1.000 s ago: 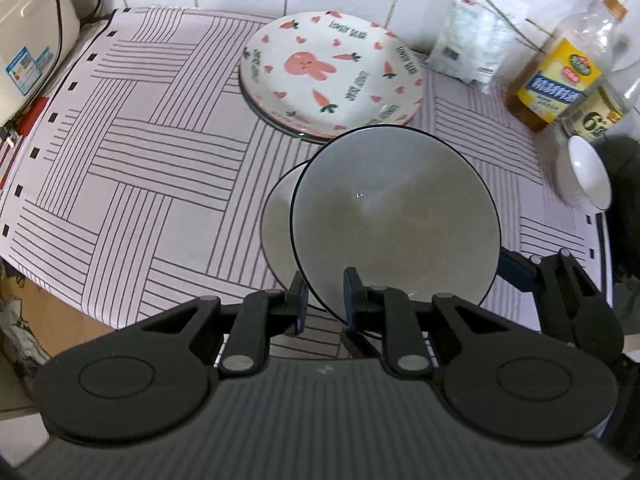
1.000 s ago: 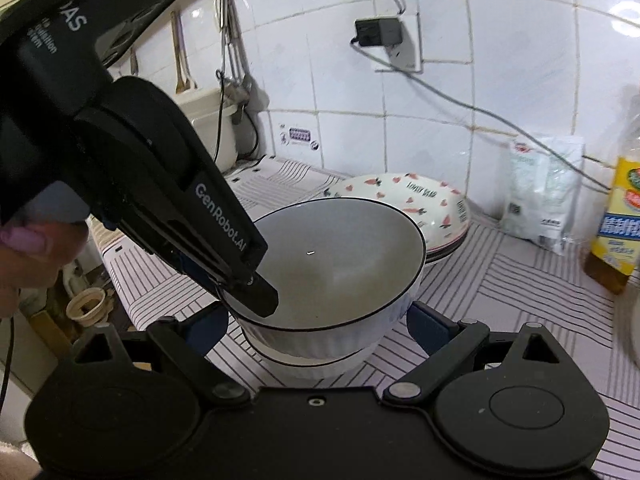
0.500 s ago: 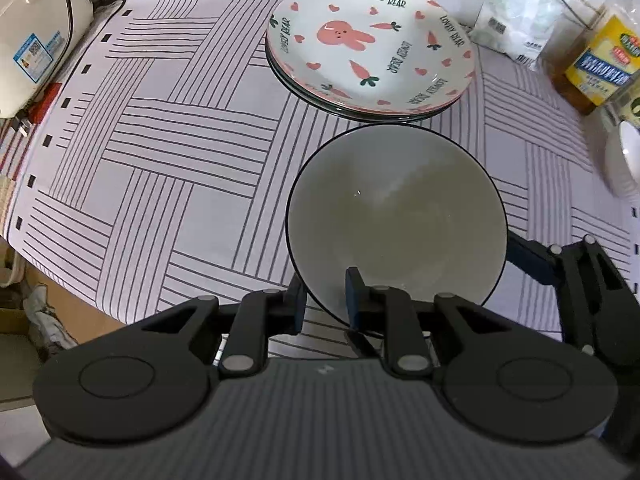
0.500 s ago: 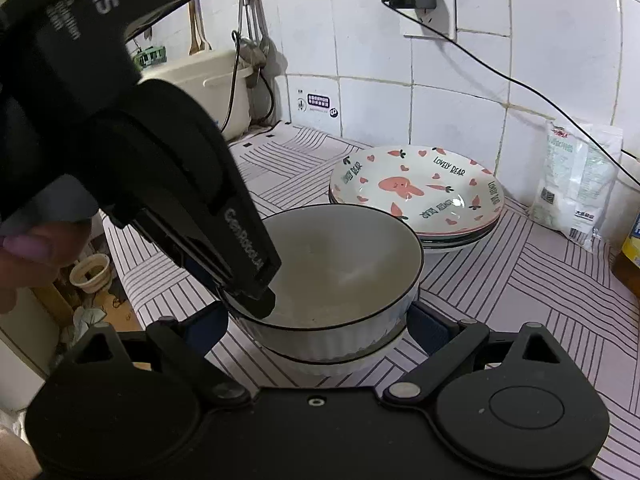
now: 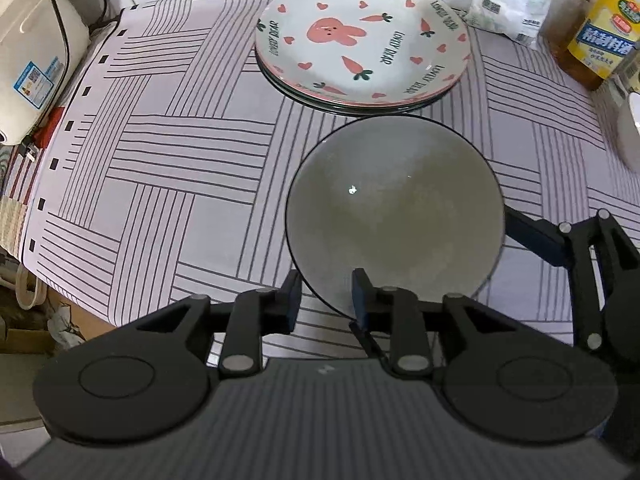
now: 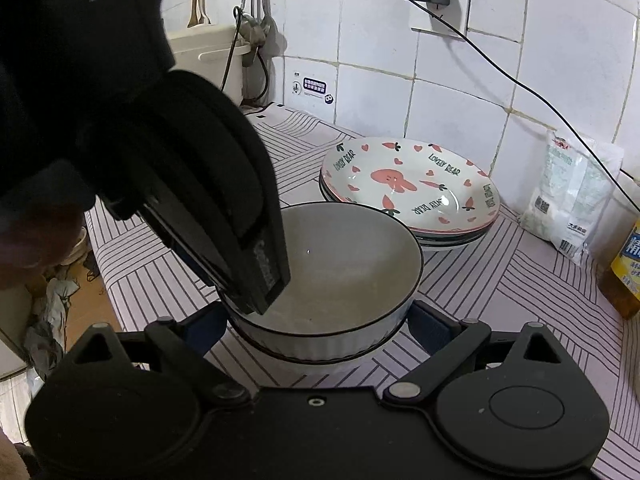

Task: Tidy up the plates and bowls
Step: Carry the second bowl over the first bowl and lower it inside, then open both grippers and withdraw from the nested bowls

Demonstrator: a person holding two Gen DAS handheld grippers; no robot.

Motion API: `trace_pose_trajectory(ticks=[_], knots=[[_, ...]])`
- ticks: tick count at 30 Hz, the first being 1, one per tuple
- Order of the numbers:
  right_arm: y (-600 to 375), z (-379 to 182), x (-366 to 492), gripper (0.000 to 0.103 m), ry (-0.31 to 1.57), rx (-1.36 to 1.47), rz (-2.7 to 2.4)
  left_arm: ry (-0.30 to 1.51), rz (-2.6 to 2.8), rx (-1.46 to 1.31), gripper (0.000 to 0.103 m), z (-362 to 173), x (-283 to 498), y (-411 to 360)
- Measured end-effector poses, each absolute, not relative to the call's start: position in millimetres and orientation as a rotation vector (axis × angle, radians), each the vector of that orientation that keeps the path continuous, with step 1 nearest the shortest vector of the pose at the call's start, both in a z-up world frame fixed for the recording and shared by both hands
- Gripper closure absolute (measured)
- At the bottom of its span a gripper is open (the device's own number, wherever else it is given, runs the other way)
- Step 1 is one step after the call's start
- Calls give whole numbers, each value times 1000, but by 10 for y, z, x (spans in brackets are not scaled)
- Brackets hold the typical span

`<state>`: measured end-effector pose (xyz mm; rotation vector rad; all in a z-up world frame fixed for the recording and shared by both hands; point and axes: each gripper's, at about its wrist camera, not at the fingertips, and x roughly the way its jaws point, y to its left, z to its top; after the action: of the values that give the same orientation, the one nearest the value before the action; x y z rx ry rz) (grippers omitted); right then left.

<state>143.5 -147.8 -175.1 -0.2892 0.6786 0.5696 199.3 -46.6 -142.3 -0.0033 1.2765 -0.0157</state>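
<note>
The left tool [image 5: 325, 298] straddles the near rim of the top bowl [image 5: 394, 208]; its jaws have just been opening and now stand slightly apart, pads off the rim. The right tool [image 6: 316, 326] is spread wide on either side of the bowl stack [image 6: 320, 344] without clamping it. The top bowl sits nested in another on the striped surface [image 5: 168, 152]. To finish well, lift the left tool straight up, clear of the rim. Beyond lie the rabbit plates [image 5: 362, 38].
</note>
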Motion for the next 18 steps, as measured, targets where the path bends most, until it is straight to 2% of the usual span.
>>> trace_pose_trajectory(ticks=[3, 13, 18], knots=[[-1548, -1698, 1386, 5, 672, -262, 570, 1249, -13, -8, 62, -1316, 1957, -474], [-1953, -1420, 1178, 4, 643, -196, 500, 1174, -48, 24, 51, -935, 1842, -583], [-2192, -1302, 1055, 4, 617, -191, 441, 1160, -90, 41, 50, -820, 1784, -765]])
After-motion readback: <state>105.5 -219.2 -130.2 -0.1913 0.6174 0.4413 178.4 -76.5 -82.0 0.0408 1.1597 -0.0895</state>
